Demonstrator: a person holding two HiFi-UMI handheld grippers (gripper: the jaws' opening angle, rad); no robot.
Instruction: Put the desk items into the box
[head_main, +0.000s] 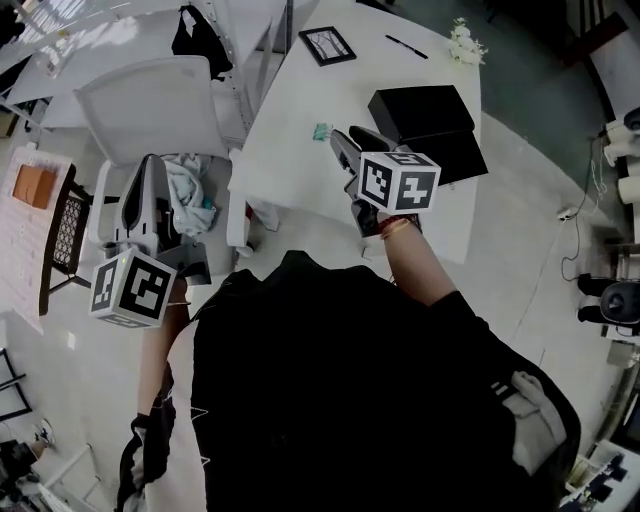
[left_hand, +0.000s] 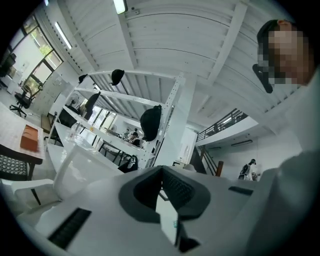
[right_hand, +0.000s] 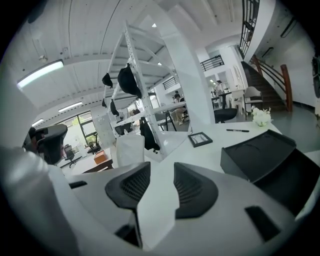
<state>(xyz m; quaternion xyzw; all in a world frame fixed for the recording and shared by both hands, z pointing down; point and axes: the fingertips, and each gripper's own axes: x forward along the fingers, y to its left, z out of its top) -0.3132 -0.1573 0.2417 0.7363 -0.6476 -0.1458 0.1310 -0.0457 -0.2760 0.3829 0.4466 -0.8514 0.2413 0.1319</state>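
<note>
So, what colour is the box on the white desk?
Black. The box shows best in the head view.

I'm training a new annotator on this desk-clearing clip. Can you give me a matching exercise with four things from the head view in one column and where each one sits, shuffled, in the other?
Things:
1. picture frame
2. pen
3. black box
4. cloth

Places:
A. on the seat of the white chair
B. between the frame and the flowers
C. at the far end of the desk, leftmost of the things there
D. on the desk, right beside the right claw

Pairs: 1-C, 2-B, 3-D, 4-A
</note>
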